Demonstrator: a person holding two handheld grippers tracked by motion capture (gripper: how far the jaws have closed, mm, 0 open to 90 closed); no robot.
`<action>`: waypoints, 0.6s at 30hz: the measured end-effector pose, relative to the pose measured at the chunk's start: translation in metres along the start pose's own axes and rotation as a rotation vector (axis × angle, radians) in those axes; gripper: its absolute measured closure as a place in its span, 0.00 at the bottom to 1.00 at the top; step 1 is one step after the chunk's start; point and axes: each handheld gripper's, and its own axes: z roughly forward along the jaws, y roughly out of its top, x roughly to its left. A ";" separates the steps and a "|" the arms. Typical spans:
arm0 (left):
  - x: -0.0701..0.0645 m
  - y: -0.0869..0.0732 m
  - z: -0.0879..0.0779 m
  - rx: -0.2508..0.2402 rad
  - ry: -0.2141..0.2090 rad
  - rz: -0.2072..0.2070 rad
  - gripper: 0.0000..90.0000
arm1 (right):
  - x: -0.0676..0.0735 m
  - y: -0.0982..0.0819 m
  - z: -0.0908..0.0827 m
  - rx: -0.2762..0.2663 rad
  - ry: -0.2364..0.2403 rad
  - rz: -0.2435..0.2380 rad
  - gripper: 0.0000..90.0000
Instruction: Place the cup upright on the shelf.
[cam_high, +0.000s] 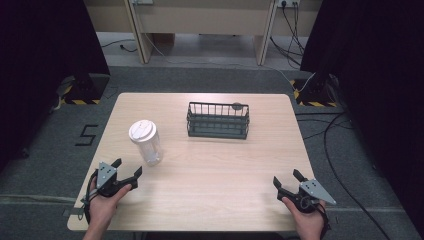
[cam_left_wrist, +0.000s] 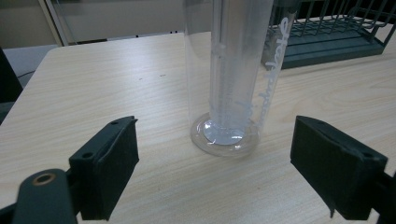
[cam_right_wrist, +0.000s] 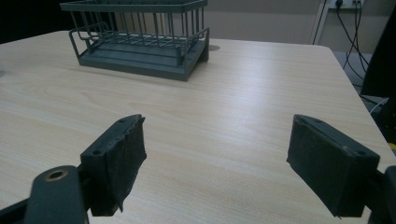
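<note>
So the clear tumbler (cam_high: 145, 142) with the white lid stands upright on the table (cam_high: 215, 195), just left and a bit nearer than the dark wire basket (cam_high: 218, 120). The left gripper (cam_high: 127, 171) sits just nearside of the tumbler, jaws spread wide, not touching it. The right gripper (cam_high: 287, 179) is well apart from it, nearside and right of the basket, jaws also spread, holding nothing.
</note>
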 end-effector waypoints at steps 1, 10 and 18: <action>0.000 0.000 0.000 0.000 -0.001 0.000 0.16 | 0.000 0.000 0.000 0.000 -0.001 0.004 0.22; 0.000 0.001 0.003 -0.001 -0.012 -0.003 0.16 | -0.001 0.000 0.001 0.006 -0.001 0.011 0.22; -0.001 0.009 0.011 -0.008 -0.031 -0.025 0.16 | -0.002 0.000 0.001 0.008 0.001 0.021 0.22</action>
